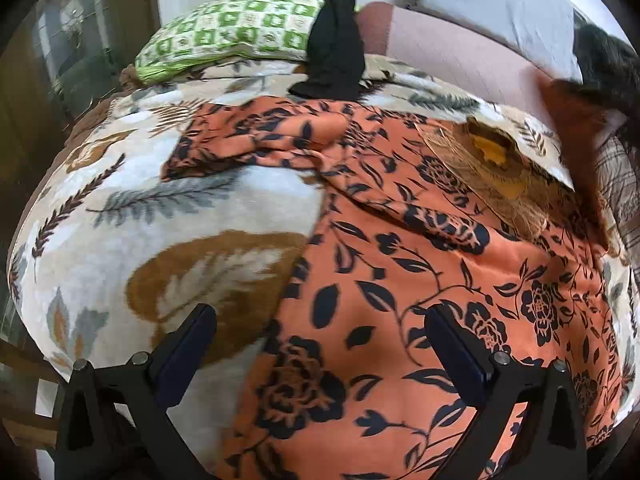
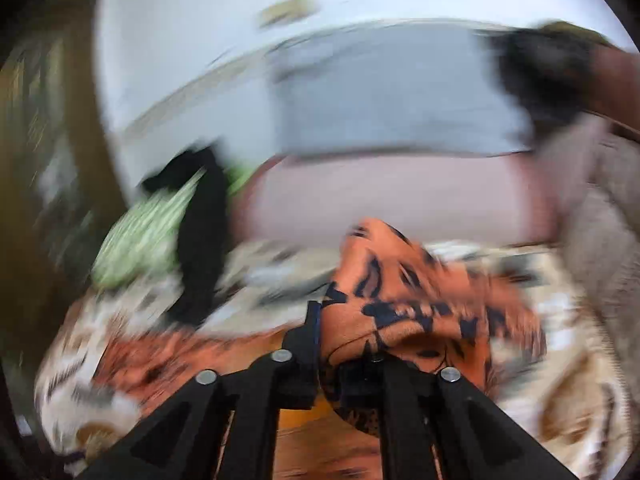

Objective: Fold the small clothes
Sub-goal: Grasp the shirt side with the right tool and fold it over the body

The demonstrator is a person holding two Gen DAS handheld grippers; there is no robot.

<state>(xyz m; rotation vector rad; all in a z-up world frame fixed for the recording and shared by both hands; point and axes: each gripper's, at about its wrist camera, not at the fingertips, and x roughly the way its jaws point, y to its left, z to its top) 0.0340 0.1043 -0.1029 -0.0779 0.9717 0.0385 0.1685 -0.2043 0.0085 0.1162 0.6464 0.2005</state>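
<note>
Lying spread over the leaf-patterned blanket (image 1: 168, 216) that covers the bed: the orange floral garment (image 1: 400, 288), most of it toward the blanket's right half, one bunched sleeve-like part reaching left toward the middle. Beyond the blanket's far edge, from left to right: a green checked pillow (image 1: 240, 36), a black garment (image 1: 336, 40) draped over the pillow's right end, then a pink cushion (image 1: 460, 52) and a grey pillow (image 1: 500, 4). Resting on the orange cloth near the blanket's far right corner, a tan, gold-patterned piece (image 1: 484, 168), perhaps another item waiting its turn; hard to tell what it is.

Hovering over the near edge, tilted steeply down: left gripper (image 1: 320, 336), jaws spread wide, nothing between the pads, one finger above bare blanket and the other above the orange fabric. Probably lined up on the garment's left border to take that edge for a fold.

Over to the right, badly blurred in its own view: right gripper (image 2: 348, 340), jaws partly drawn in and clamped on a thick bunch of the orange cloth, which bulges up and forward past the fingertips, lifted clear of the blanket. Likely raised that way so the gathered edge can be carried across the flat part. Fold itself not yet laid; garment only partly flattened.
</note>
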